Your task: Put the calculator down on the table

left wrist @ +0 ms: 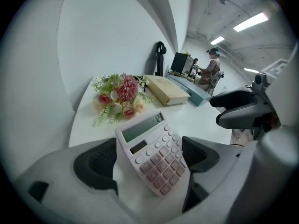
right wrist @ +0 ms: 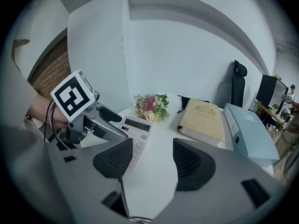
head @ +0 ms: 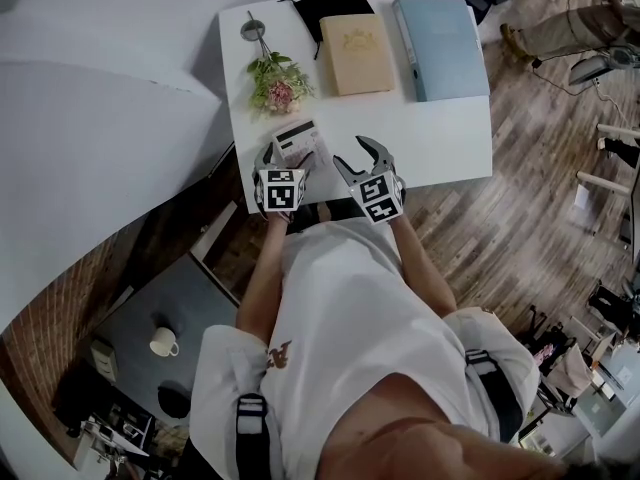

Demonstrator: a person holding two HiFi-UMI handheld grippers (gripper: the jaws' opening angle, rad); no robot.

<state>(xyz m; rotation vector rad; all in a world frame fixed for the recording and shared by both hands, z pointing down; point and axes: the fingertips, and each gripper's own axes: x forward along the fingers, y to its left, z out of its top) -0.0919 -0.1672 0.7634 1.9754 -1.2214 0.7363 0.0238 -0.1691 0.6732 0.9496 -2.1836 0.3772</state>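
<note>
A pale pink calculator (left wrist: 154, 153) with a grey display lies on the white table (head: 440, 148) near its front edge, slightly tilted in the left gripper view. My left gripper (left wrist: 149, 158) stands open around it, a dark pad on either side of its lower half. I see no pad pressing on it. In the head view the calculator (head: 298, 140) sits between the left gripper's (head: 293, 155) jaws. My right gripper (head: 362, 158) hovers just to the right over bare table, open with nothing between its fingers (right wrist: 149, 160). From the right gripper view the calculator (right wrist: 135, 129) shows beside the left gripper (right wrist: 105, 120).
A bunch of artificial flowers (head: 277, 83) lies behind the calculator. A tan book (head: 357, 53) and a light blue binder (head: 440, 46) lie at the back of the table. A lower grey table with a mug (head: 163, 343) stands to the left of the person.
</note>
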